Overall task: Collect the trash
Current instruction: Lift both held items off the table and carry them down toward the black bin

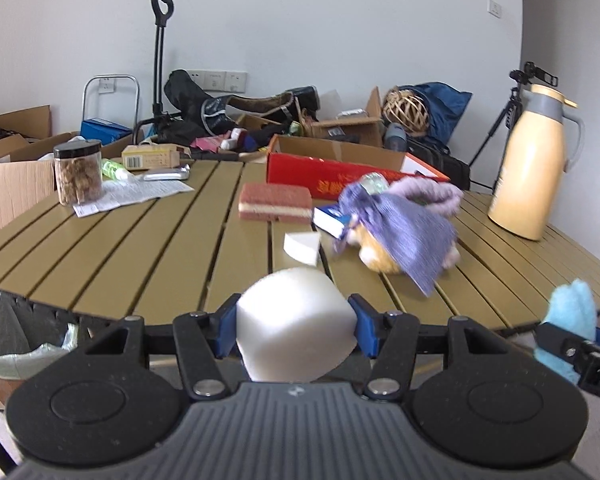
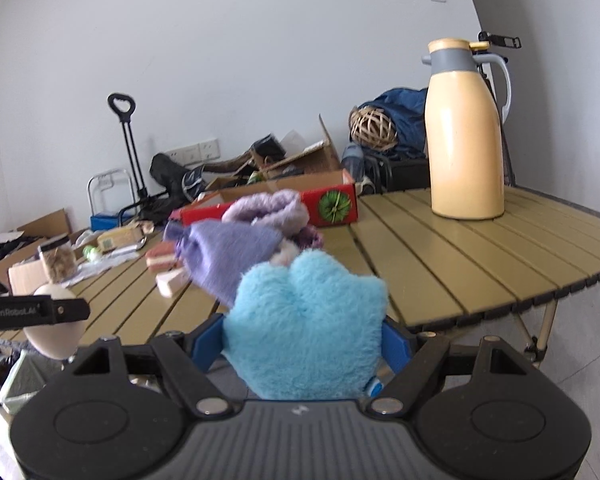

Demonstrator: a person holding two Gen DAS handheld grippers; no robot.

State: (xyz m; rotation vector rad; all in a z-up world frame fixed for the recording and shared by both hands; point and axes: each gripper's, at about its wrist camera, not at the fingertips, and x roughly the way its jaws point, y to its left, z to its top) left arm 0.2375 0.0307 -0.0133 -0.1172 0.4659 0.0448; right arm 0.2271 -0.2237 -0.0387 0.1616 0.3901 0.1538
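Note:
My left gripper is shut on a white foam block, held just off the near edge of the slatted table. My right gripper is shut on a fluffy light-blue plush piece, also at the table's near edge. The right gripper shows at the right edge of the left wrist view with the blue plush. The left gripper with the foam block shows at the left of the right wrist view. On the table lie a small white foam wedge and a pink sponge.
A purple cloth over a plush toy, a blue box, a red carton, a yellow thermos jug, a jar and papers sit on the table. A lined bin stands below left. Boxes and bags crowd the floor behind.

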